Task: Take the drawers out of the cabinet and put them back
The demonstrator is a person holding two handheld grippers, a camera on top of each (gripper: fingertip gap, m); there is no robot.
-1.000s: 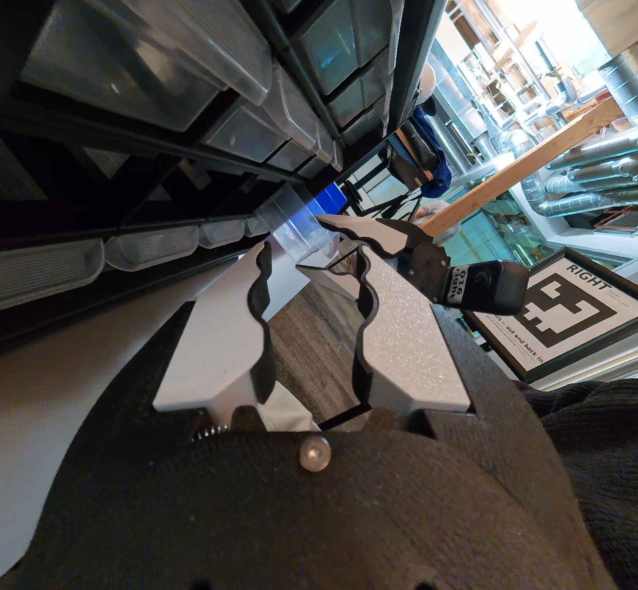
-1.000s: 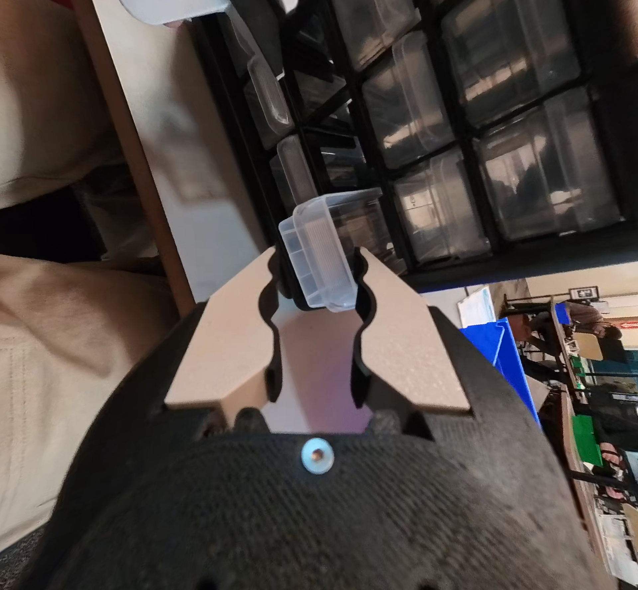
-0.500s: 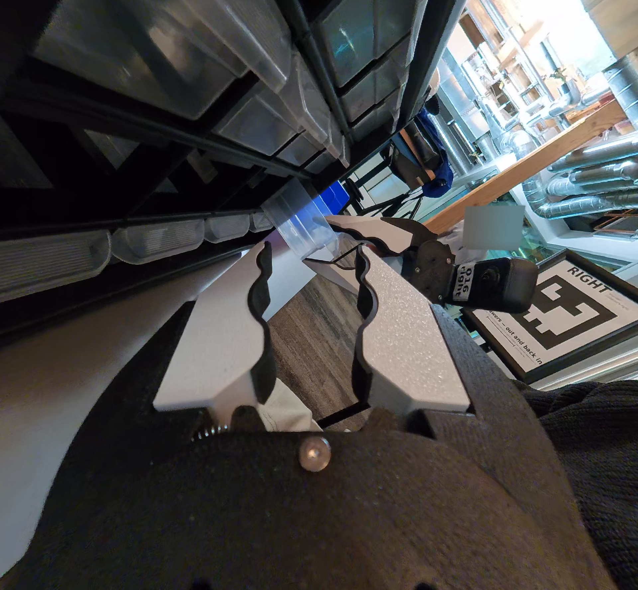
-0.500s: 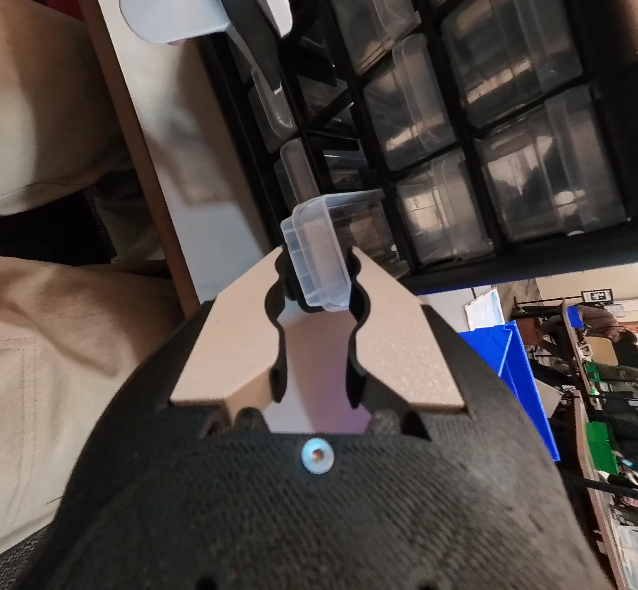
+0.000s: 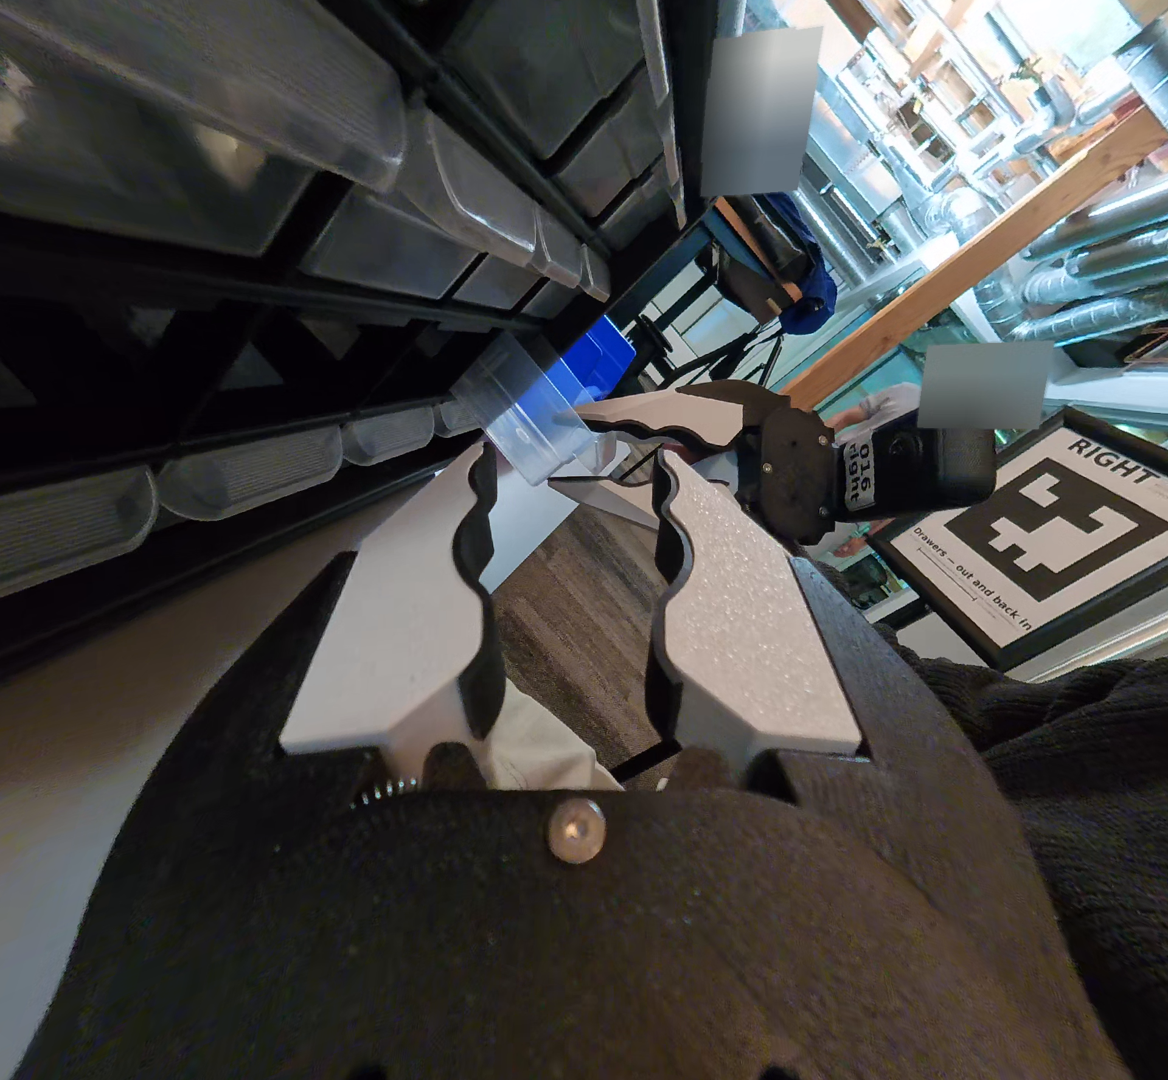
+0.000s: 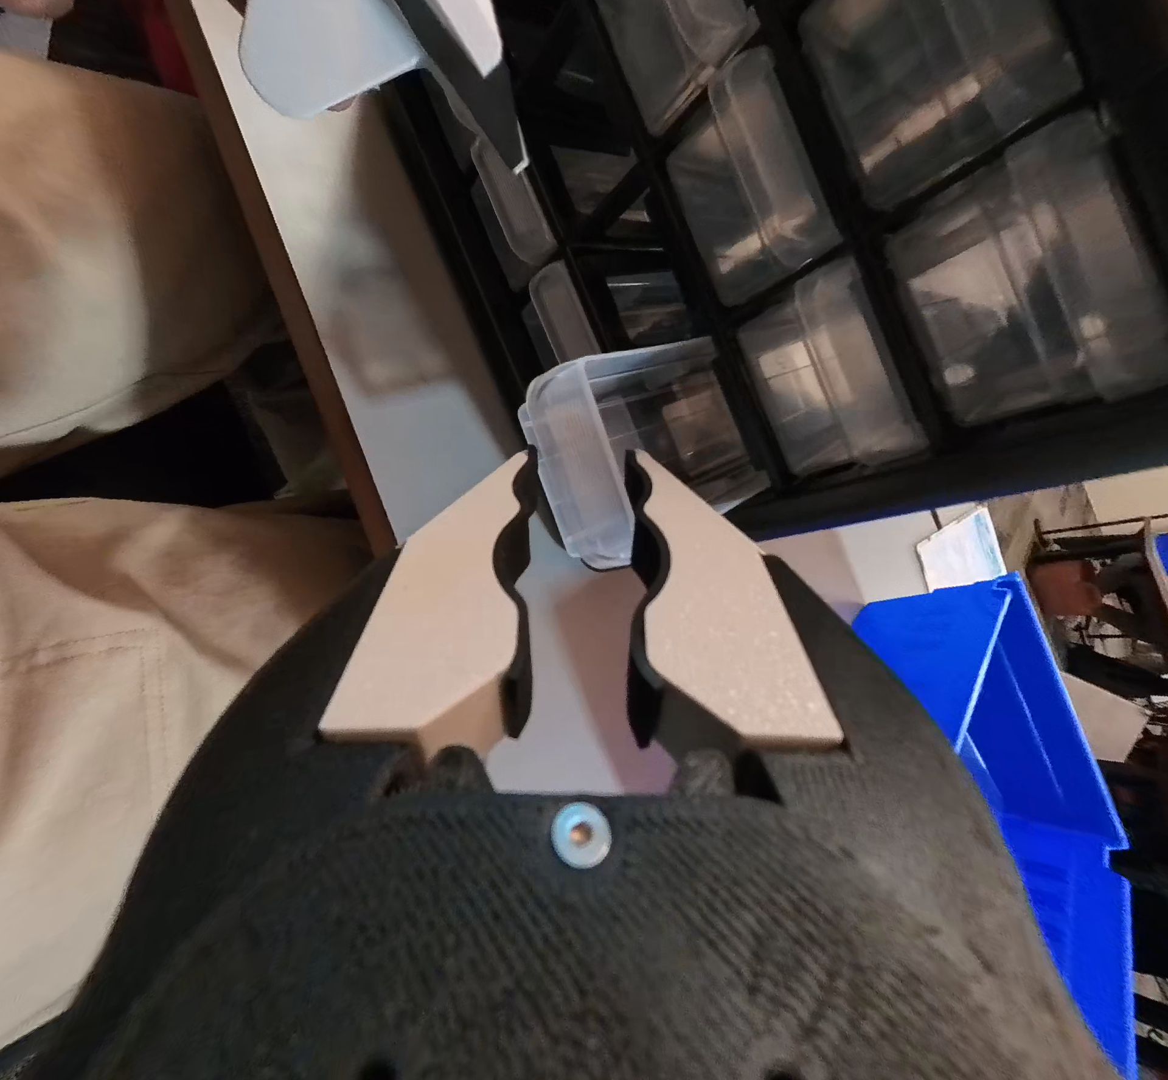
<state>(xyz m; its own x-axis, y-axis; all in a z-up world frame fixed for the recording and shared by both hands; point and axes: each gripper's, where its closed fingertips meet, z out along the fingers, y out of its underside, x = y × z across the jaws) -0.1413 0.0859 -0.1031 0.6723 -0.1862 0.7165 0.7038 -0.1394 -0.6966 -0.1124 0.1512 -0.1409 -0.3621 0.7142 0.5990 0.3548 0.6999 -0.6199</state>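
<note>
Right gripper [image 6: 581, 462] clamps the front lip of one clear drawer [image 6: 626, 418], partly out of the black cabinet [image 6: 821, 481]; drawer's long axis runs into its slot, front toward the gripper. Left gripper [image 5: 572, 468] gapes wide, empty. Drawer count unclear: blurred, cropped.

Right gripper [image 6: 580, 484] jaws clamp clear drawer [image 6: 584, 468] at cabinet [image 6: 821, 241].
</note>
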